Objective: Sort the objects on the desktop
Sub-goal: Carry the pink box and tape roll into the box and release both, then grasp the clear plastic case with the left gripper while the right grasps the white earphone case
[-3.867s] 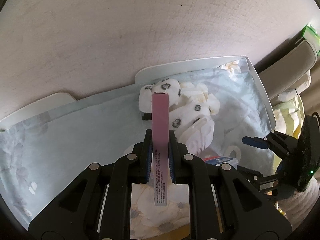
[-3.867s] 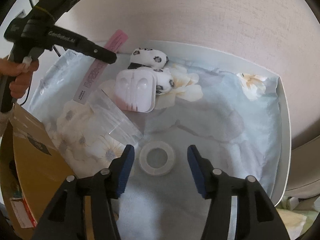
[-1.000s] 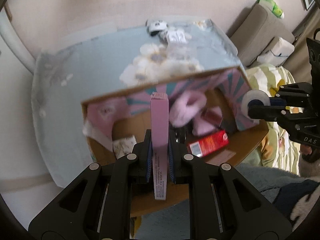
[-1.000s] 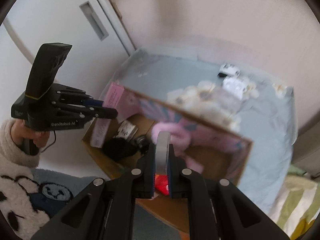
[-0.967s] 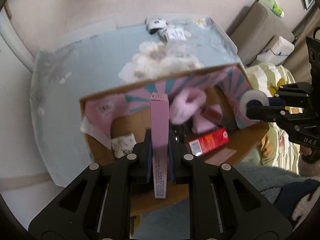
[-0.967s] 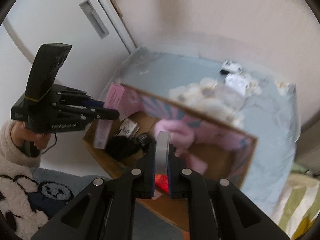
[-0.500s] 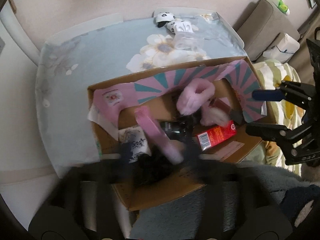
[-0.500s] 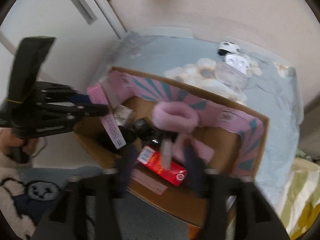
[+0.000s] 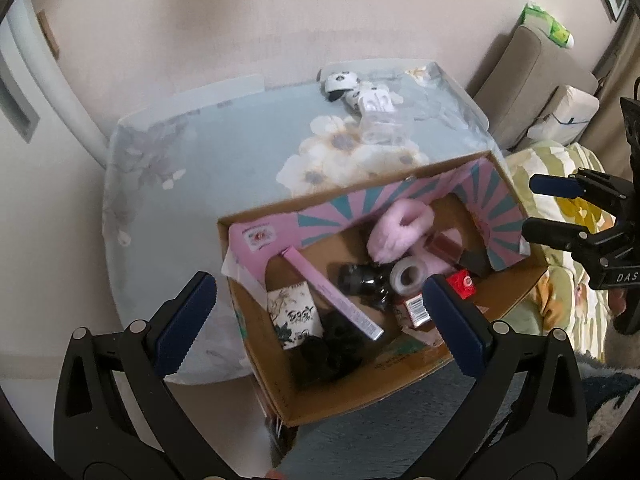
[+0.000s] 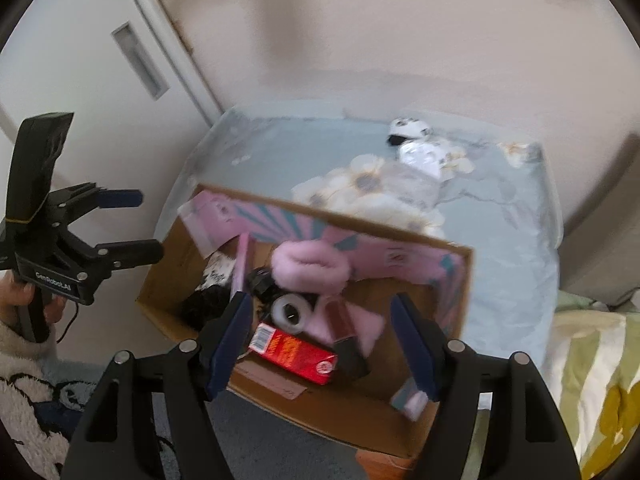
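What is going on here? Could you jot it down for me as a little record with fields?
Setting: table under a floral cloth, cardboard box at its near edge
Left gripper: jaws open, holding nothing, above the box
Right gripper: jaws open, holding nothing, above the box
In the box: long pink box, tape roll, red carton, pink fluffy thing
On the table: spotted white items, clear plastic piece

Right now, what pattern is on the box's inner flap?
Pink and teal sunburst stripes on the inner flap; clearest in left wrist view.
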{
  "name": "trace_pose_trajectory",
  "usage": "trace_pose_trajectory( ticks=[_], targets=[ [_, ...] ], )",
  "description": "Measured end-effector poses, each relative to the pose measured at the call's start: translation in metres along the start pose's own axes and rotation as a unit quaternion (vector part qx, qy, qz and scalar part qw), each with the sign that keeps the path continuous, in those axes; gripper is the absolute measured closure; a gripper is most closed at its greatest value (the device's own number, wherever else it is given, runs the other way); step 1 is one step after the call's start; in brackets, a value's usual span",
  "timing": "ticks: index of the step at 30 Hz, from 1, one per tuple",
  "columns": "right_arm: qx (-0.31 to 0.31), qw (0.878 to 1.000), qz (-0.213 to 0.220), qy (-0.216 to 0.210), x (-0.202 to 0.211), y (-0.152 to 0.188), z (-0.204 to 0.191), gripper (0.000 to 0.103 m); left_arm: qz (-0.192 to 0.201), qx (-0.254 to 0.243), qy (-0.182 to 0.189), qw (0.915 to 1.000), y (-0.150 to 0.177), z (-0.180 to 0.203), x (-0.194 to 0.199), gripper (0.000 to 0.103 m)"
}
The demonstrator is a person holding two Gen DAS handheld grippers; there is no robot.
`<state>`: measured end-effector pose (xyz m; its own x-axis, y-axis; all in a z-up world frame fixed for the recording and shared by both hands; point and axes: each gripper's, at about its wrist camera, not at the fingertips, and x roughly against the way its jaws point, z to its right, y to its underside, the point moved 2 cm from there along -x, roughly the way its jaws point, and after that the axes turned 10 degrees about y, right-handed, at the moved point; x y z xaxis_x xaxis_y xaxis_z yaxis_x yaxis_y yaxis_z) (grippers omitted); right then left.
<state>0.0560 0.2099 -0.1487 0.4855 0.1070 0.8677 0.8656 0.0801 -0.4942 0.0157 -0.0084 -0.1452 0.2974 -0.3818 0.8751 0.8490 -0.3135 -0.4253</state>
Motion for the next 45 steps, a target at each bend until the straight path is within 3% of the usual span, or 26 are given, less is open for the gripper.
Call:
trace_pose_trajectory(
  ticks=[5, 12, 19, 24, 31, 37, 43, 45],
  targets=[
    [-0.014, 1.0, 0.012, -0.009, 0.01, -0.004, 0.018, 0.036, 0.017, -0.012, 0.026, 0.9994, -0.021, 0.01, 0.004, 0.0],
    [-0.019, 1.0, 0.02, 0.0, 0.021, -0.02, 0.049, 0.036, 0.027, -0.053, 0.026, 0.9979, -0.061, 0.034, -0.002, 0.0],
    [-0.052, 0.998, 0.025, -0.014, 0.024, -0.055, 0.102, 0.036, 0.003, -0.07, 0.05, 0.9963, -0.108, 0.065, -0.03, 0.0],
    [-0.054, 0.998, 0.017, -0.009, 0.011, -0.087, 0.137, 0.036, -0.025, -0.05, 0.074, 0.9957, -0.139, 0.084, -0.072, 0.0],
    [-0.051, 0.998, -0.018, -0.031, -0.046, -0.13, 0.171, 0.036, -0.075, -0.002, 0.062, 0.9953, -0.168, 0.079, -0.152, 0.0],
    [-0.04, 0.997, -0.043, -0.048, -0.115, -0.16, 0.176, 0.036, -0.107, 0.012, 0.039, 0.9935, -0.177, 0.071, -0.202, 0.0],
    [-0.027, 0.993, -0.081, -0.078, -0.171, -0.161, 0.171, 0.036, -0.131, 0.028, 0.028, 0.9905, -0.176, 0.064, -0.23, 0.0],
    [-0.017, 0.989, -0.098, -0.11, -0.187, -0.156, 0.166, 0.036, -0.134, 0.039, 0.032, 0.9897, -0.174, 0.061, -0.234, 0.0]
  ],
)
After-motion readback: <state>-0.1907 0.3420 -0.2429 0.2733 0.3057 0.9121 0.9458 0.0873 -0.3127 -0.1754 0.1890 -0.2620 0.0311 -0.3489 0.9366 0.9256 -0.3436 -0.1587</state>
